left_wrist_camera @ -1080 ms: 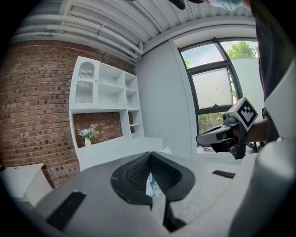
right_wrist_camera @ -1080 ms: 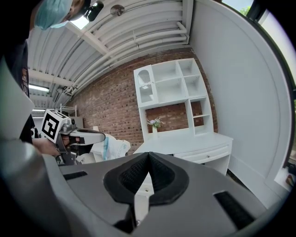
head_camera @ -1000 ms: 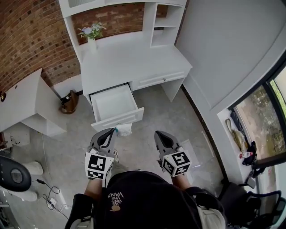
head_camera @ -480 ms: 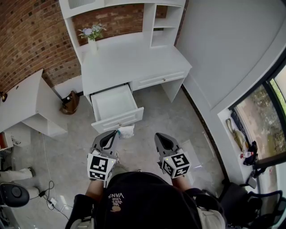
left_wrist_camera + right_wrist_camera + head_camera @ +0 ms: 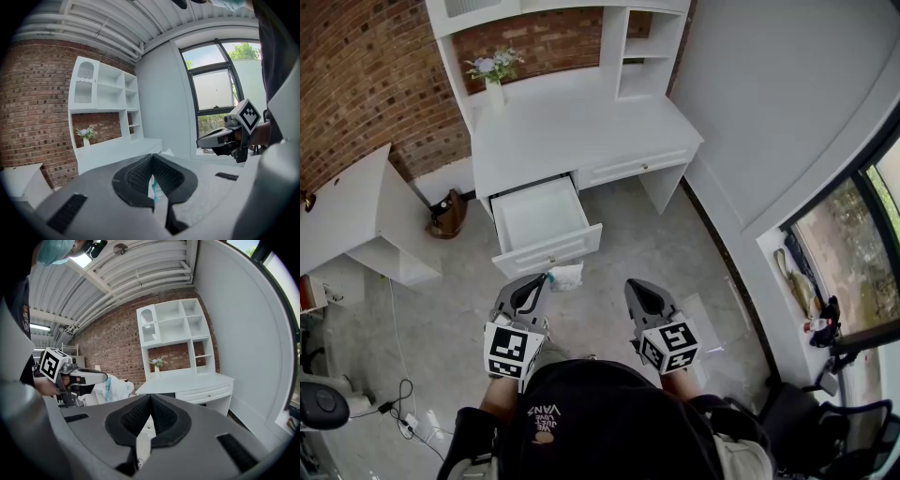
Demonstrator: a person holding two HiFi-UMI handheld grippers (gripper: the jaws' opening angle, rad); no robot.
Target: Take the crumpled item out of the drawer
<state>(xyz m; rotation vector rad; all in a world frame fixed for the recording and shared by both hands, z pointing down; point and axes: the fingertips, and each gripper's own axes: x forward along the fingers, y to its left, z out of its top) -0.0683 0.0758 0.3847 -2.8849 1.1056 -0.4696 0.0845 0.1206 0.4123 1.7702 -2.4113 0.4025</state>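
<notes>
Brick wall (image 5: 366,84), red-brown, fills the far left of the head view. A low white side table (image 5: 347,211) stands before it, and a brown bag (image 5: 444,214) sits on the grey floor (image 5: 628,234) at the foot of the wall. Next comes the white desk (image 5: 581,122), with a vase (image 5: 493,92) of flowers on its back left corner. Its left drawer (image 5: 548,251) is pulled out toward the person.

Just in front of that drawer's front panel, the left gripper (image 5: 543,278) is held out from the person's body with the forearm stretched forward. Its marker cube (image 5: 510,349) sits nearest the hand and its jaws point toward the desk. The jaws are pressed together on the crumpled item (image 5: 565,276), a white wad with a teal streak (paper or plastic, I cannot tell which). It hangs at the tip, outside the drawer and over the floor, slightly to the right of the jaws. The left gripper view shows a fold of it pinched low between the ribbed pads.

Beside it but apart, the right gripper (image 5: 631,282) is held level with the left, roughly parallel and in the same forward-reaching pose. Its jaws are closed tip to tip with nothing between them; in its own view only the desk shows through the slot below the tips. At the far right, a window (image 5: 853,244) looks out on greenery.
</notes>
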